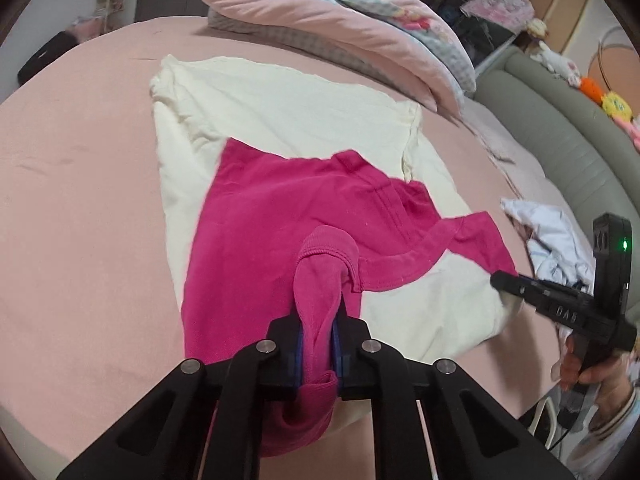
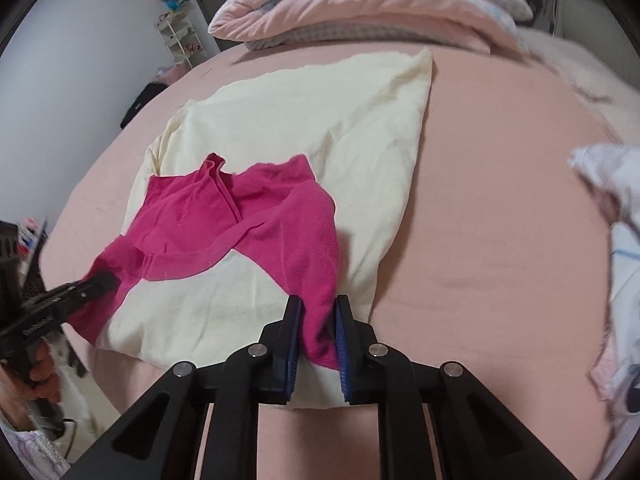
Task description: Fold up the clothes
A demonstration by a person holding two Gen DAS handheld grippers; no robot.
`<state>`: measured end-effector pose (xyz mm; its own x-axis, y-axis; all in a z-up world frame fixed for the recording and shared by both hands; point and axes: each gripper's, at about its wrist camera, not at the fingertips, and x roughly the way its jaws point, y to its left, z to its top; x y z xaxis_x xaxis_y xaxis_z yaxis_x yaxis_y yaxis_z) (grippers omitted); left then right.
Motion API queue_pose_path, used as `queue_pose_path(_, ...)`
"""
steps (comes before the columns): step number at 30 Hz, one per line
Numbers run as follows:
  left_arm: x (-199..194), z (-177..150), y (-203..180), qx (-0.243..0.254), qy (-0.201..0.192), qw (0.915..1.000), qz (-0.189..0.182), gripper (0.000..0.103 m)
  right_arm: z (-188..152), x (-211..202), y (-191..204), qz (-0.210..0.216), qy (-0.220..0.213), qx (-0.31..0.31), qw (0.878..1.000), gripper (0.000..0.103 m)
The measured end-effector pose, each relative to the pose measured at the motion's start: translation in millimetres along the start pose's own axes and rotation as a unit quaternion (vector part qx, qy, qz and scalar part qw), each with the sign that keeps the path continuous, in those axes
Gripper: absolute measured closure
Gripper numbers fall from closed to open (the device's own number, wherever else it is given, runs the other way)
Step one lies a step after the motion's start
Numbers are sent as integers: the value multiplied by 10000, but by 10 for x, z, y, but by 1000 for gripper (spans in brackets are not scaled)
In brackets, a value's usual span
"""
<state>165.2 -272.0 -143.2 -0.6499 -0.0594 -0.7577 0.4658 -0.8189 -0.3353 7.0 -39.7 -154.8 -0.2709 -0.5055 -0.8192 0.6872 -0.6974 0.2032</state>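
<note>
A magenta garment (image 1: 280,208) lies crumpled on a flat cream cloth (image 1: 288,112) spread over the pink bed sheet (image 1: 80,200). My left gripper (image 1: 319,312) is shut on a bunched fold at the garment's ribbed edge, with the fabric squeezed between its blue pads. In the right wrist view, my right gripper (image 2: 318,304) is shut on the near right corner of the magenta garment (image 2: 224,216), which fills the gap between its pads. Each gripper shows in the other's view: the right gripper (image 1: 502,280) at the garment's right corner, the left gripper (image 2: 102,280) at its left end.
A folded pink quilt (image 1: 328,20) lies at the back of the bed. A pile of pale blue and white clothes (image 2: 616,216) sits to the right. A grey padded headboard (image 1: 560,128) with soft toys runs along the right side. A person's hand (image 1: 580,364) holds the right gripper.
</note>
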Motion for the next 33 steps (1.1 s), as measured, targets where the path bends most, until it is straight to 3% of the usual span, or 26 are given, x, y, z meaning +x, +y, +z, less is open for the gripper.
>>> queue_pose_path(3,-42,13,29,27,29,10000,82,95,21,-34,102,-238,-8,-289,9993,89)
queue_pose_path(7,-12,25,69,-243,108,9996,-139,95,9,-24,166,-445,127,-565,9973,86)
queue_pose_path(11,17,39,86,-351,217,9989,-231,95,37,-71,192,-426,-42,-796,9959,65)
queue_pose_path(14,77,69,9,-131,387,9979,-497,94,118,-54,179,-118,-10,-943,9955,61)
queue_pose_path(16,126,99,-94,202,533,9982,-170,94,180,30,142,-15,177,-939,9954,61)
queue_pose_path(19,193,129,-149,328,673,9972,-42,93,257,161,64,38,306,-767,9966,61)
queue_pose_path(27,247,159,-22,-21,736,9972,-150,93,316,302,-58,526,390,-263,9975,61)
queue_pose_path(30,258,146,30,-224,707,9971,-174,94,297,335,-2,475,474,-341,9972,66)
queue_pose_path(32,227,133,65,-424,609,9970,-241,94,288,348,35,395,497,-423,9971,87)
queue_pose_path(33,195,127,75,-518,526,9969,-281,94,289,342,47,381,492,-436,9971,91)
